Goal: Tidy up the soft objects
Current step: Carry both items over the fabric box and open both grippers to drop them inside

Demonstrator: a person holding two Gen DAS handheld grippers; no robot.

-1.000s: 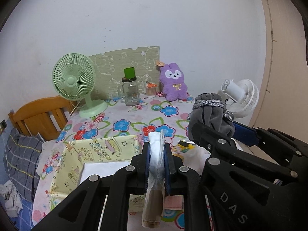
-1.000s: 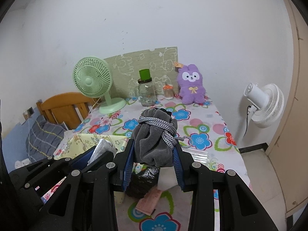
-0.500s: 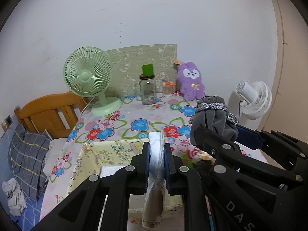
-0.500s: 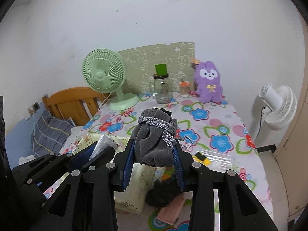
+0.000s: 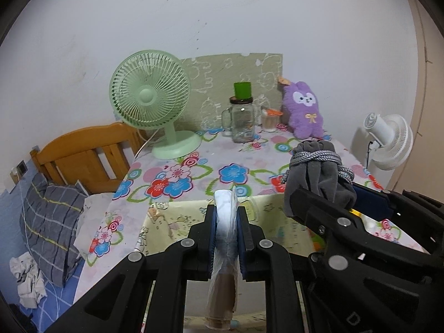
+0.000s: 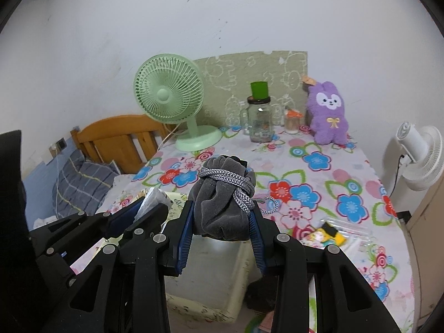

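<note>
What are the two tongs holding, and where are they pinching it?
The left tongs pinch a plastic-wrapped bundle near its top. The right tongs squeeze a grey drawstring pouch around its lower body.

Flowered table (image 6: 319, 194) carries green fan (image 6: 172, 97), jar (image 6: 259, 122), purple plush (image 6: 328, 113), storage box (image 6: 211, 266).

A: At the bottom centre of the left wrist view, the plastic-wrapped item (image 5: 225, 238) hangs past the jaws, and its beige lower end is cut by the frame edge

B: The yellow box (image 6: 211, 274) at lower centre of the right wrist view has its inside largely hidden by the grey pouch (image 6: 222, 199) and black arms

A: A dark lump (image 6: 259, 294) beside that box at lower right is too shadowed to identify

B: The small jar (image 5: 269, 120) at upper centre is too small for its contents to be told
</note>
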